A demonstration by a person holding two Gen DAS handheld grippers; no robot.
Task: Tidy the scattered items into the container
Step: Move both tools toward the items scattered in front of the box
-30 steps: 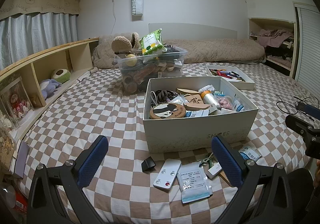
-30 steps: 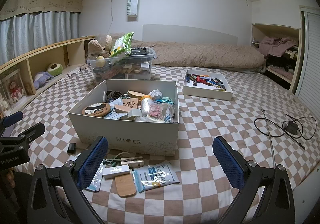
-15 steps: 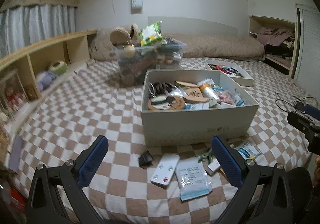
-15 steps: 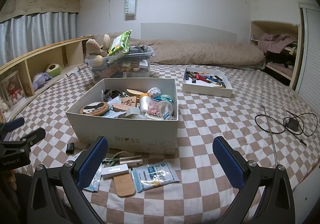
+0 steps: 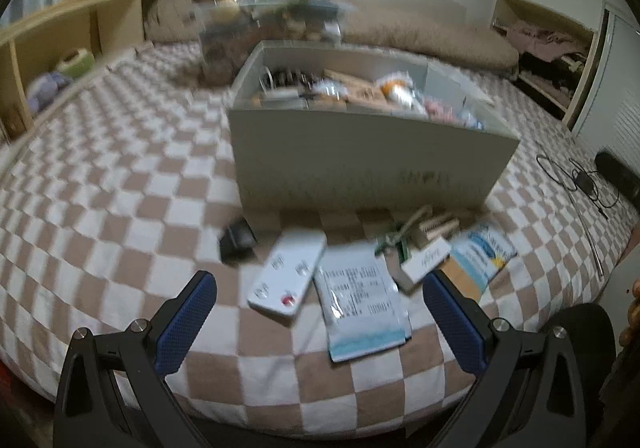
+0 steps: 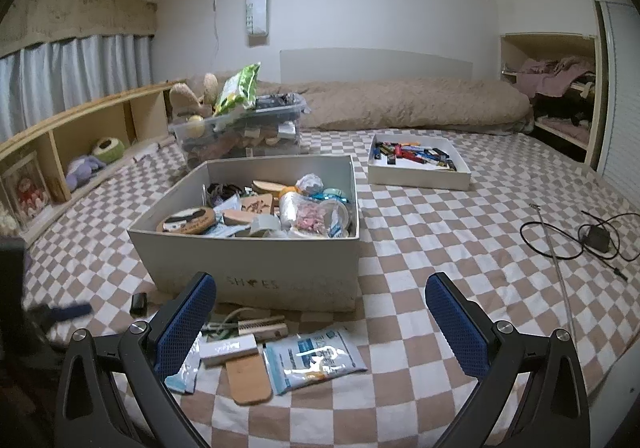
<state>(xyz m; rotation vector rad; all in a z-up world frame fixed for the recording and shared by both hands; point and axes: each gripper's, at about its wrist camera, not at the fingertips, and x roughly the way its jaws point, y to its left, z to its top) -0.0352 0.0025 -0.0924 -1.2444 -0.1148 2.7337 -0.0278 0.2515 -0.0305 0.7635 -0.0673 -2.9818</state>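
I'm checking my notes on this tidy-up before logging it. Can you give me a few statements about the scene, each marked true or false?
1. Both pairs of tongs, left and right, are open and hold nothing. True.
2. The white remote is already inside the big box. False: it lies on the checked blanket in front of the box.
3. A small black item lies beside the remote. True.
4. The big box is empty. False: it is full of mixed items.
5. The small white tray sits in front of the big box. False: it is behind it, to the right.
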